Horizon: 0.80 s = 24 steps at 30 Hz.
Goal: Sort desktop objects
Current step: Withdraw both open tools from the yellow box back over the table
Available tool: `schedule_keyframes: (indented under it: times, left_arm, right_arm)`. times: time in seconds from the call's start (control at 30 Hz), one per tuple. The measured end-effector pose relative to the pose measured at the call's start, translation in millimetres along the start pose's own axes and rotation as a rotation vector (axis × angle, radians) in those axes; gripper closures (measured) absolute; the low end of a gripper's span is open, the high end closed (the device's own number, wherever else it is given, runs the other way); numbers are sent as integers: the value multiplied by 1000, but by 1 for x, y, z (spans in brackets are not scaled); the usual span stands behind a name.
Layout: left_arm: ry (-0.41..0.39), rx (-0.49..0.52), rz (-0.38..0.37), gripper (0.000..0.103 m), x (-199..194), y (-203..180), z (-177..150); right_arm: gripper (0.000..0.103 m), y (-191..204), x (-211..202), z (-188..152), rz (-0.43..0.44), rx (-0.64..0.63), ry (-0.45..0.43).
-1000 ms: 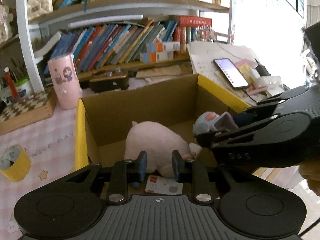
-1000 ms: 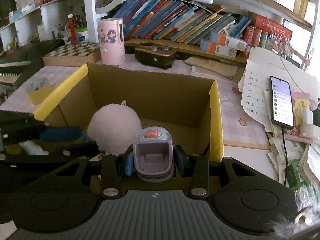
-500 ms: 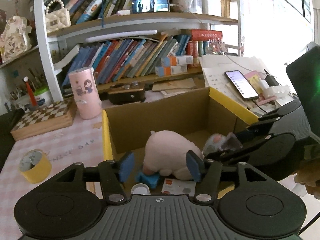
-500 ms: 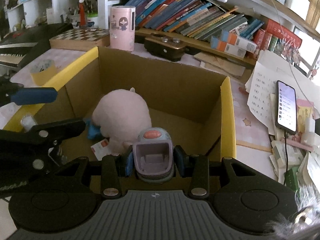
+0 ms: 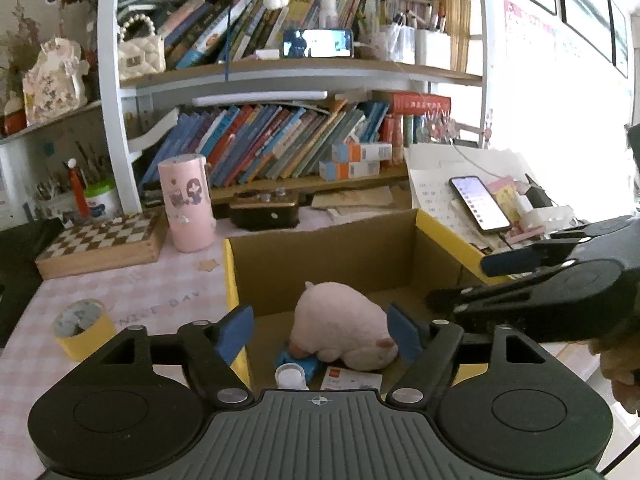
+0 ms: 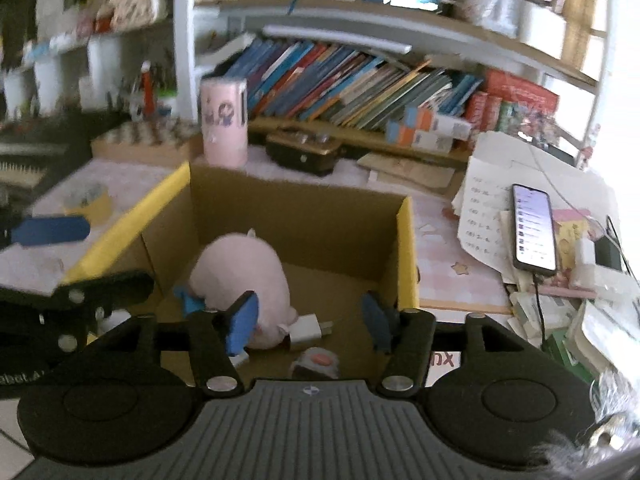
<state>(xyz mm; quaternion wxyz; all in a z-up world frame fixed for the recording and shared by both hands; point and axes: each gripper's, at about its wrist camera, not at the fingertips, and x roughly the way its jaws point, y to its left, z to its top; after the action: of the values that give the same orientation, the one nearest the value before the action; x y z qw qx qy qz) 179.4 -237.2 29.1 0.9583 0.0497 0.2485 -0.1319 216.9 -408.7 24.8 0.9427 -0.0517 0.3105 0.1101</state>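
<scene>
One cardboard box [image 6: 406, 248] holds one pink plush toy [image 6: 240, 268], one white charger plug [image 6: 308, 330] and one small card [image 5: 352, 378]. At its nine o'clock sits one tape roll [image 5: 78, 328]; at three o'clock, one phone [image 6: 534, 228].

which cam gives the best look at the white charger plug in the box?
Right wrist: the white charger plug lies unobstructed on the box floor beside the pink plush. In the left wrist view it isn't visible; the plush probably hides it.

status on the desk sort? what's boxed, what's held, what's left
Boxed: pink plush, white charger and small grey-purple gadget lie inside the cardboard box. In hand: nothing; left hand-held gripper and right hand-held gripper are both open. Left: yellow tape roll on the desk.
</scene>
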Motion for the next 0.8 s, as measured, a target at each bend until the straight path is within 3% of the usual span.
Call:
schedule_keyframes:
  times: [0.27, 0.43, 0.8]
  left_arm:
    - [-61, -11, 40, 4, -24, 4, -6]
    - [-58, 7, 37, 4, -35, 7, -14]
    - [1, -7, -6, 4, -52, 24, -41]
  right_arm:
    - [33, -8, -37, -9, -45, 139, -80]
    - [27, -10, -54, -23, -70, 176, -109]
    - [16, 19, -72, -59, -111, 220, -66]
